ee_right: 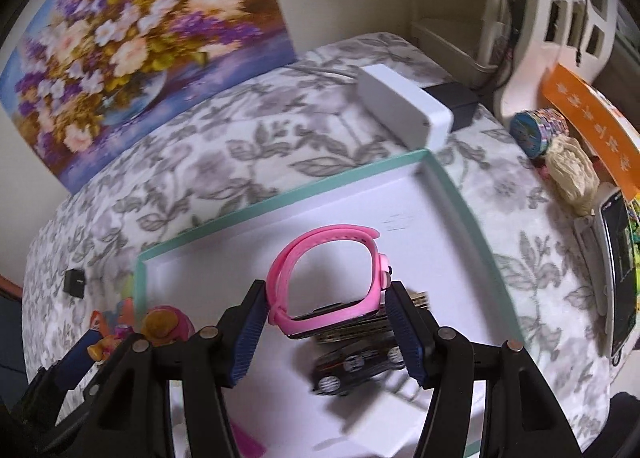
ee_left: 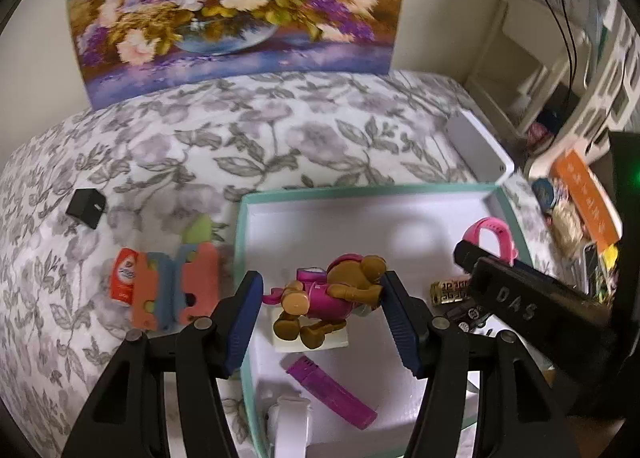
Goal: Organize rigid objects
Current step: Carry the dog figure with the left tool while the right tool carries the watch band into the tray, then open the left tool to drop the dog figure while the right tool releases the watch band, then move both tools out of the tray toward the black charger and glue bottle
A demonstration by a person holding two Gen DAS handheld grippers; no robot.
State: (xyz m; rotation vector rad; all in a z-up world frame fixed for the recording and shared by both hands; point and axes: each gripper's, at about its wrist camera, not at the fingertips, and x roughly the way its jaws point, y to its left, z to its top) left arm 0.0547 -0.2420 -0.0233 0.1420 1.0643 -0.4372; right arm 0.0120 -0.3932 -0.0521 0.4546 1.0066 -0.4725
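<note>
Over a flower-patterned bedspread (ee_left: 248,146) sits a shallow box with a mint-green rim (ee_left: 360,191) and a white floor, and both grippers hang above it, pointing steeply down.

Between the blue-padded fingers of the left gripper (ee_left: 322,302) is a brown toy dog figure in a pink outfit (ee_left: 332,294); both pads press its sides, so it is clamped and held above the box floor. Beneath it lies a small white card (ee_left: 308,342), and nearer the camera a purple lighter (ee_left: 332,392) and a white watch strap (ee_left: 290,424) rest on the box floor. Left of the box, on the bedspread, are an orange and blue foam piece (ee_left: 176,290), a small red packet (ee_left: 124,278) touching it, and a black cube (ee_left: 86,207) well apart from them.

The right gripper (ee_right: 328,316) grasps a pink child's watch (ee_right: 328,278) by its face, the strap loop standing upward; its pads touch the watch on both sides. Just under the watch, inside the box, lie a gold patterned block (ee_right: 360,328) and a dark toy car (ee_right: 360,366).

Behind the box stand a white rectangular case (ee_right: 404,110) and, against the wall, a flower painting (ee_left: 236,6).
</note>
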